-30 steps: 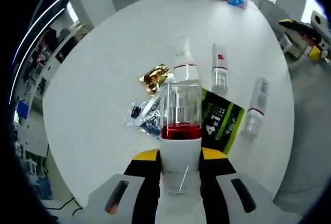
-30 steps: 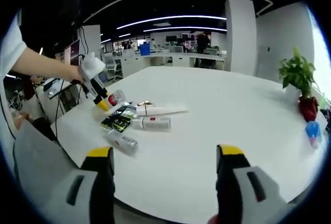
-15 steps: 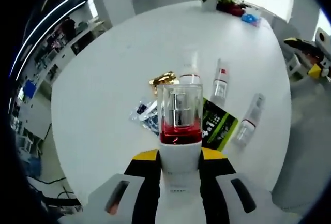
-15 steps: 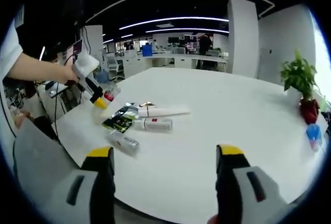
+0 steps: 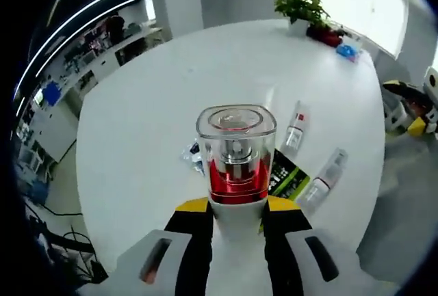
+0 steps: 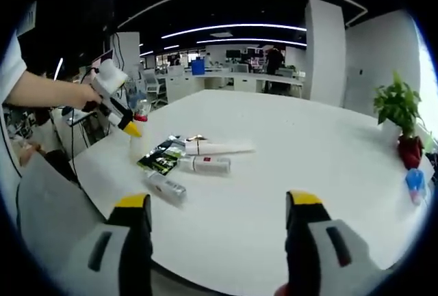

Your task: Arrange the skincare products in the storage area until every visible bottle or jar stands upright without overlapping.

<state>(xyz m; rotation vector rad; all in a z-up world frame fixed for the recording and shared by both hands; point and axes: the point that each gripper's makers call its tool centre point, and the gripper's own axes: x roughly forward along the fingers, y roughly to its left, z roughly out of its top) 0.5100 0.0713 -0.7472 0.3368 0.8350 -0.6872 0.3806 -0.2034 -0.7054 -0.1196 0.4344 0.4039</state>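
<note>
Skincare bottle [image 5: 236, 166], white body, clear square cap over red collar: clamped upright between the left gripper [image 5: 236, 224] fingers, above the tabletop [image 5: 150, 104] near its edge. Green-black packet [image 5: 286, 176] behind it, print too small to read. Two clear-capped bottles [image 5: 321, 180] and a white tube [image 6: 217, 148] lie flat beside the packet. Right gripper [image 6: 219, 207] fingers wide apart, empty. Potted plant [image 6: 398, 115] at far edge.
</note>
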